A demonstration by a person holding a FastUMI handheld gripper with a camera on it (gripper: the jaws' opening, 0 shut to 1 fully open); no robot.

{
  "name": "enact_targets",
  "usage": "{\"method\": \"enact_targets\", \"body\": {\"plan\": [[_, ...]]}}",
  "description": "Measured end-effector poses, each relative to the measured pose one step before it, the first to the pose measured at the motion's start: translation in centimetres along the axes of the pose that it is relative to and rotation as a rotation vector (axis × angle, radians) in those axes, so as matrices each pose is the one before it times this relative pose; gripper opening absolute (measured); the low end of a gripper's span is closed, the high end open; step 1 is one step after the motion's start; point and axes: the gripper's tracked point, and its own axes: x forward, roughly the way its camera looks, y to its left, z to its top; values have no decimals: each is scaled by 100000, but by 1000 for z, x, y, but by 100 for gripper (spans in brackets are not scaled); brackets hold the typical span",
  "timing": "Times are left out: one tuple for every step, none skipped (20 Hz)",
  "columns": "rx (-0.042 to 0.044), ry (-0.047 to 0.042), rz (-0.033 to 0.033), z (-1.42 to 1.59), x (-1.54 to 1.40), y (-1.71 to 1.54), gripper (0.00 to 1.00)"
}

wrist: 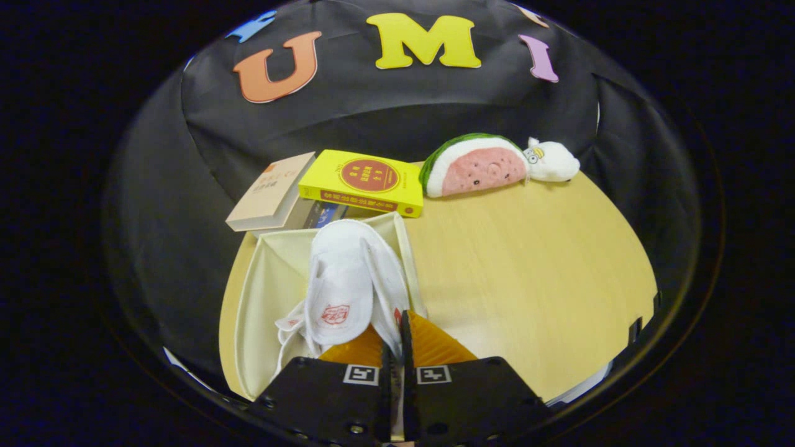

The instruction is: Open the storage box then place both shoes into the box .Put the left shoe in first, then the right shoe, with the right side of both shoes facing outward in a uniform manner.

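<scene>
Two white slippers (348, 282) lie inside the open cream storage box (264, 292), the nearer one pinched at its edge by the gripper (397, 335), whose fingers are closed almost together on the fabric. Beyond the box on the wooden table (528, 267) sit three books (363, 181), one watermelon plush (475, 164) and one small white plush toy (551, 161).

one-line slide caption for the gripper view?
Tool shut on white shoe, lowering it beside another in the open box.

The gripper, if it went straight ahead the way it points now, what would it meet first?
Probably the far wall of the open storage box, just beyond the white shoes. The gripper has its jaws pinched on a shoe edge already; depth is unclear.
</scene>
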Motion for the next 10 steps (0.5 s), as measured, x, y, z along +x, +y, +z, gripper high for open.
{"method": "enact_targets", "body": {"plan": [[1725,-3507,4276,613,-270,416,23],[-150,-3555,1180,441,-694,-516,40],[-1473,-4920,770,520,-1003,-637,47],[-2903,-5031,-1031,615,-800,-699,59],[-4311,-5862,-902,536,-835,-990,76],[-3458,-6889,-2993,813,-814,-1427,92],[-2220,-6751,-2211,806,-1156,-2047,96],[-1277,-6112,-1690,531,-925,-1174,98],[-640,-4820,-1159,156,-1169,-1179,97],[-960,-6069,-627,463,-1107,-1105,96]]}}
